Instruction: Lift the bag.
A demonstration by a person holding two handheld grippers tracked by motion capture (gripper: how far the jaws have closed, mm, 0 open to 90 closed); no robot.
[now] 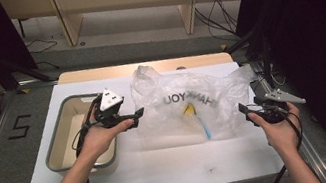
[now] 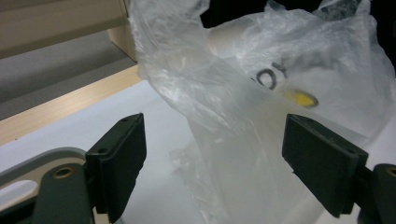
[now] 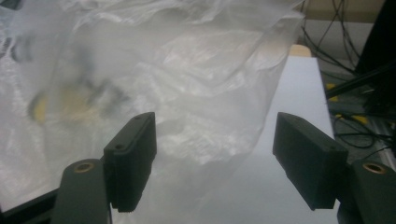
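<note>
Where the white table (image 1: 164,165) meets grey floor, a wooden bench stands far off. Bag (image 1: 193,104), centre, holds yellow and blue items. Tray (image 1: 59,135) left. Left gripper (image 1: 140,111) and right gripper (image 1: 243,107) flank the bag, both agape, gripping nothing.

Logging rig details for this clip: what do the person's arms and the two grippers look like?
Forearms are bare, no sleeves. The left gripper and right gripper are black, each topped by a grey three-cornered plate, with flat rectangular black jaws. A black cable trails from each.
</note>
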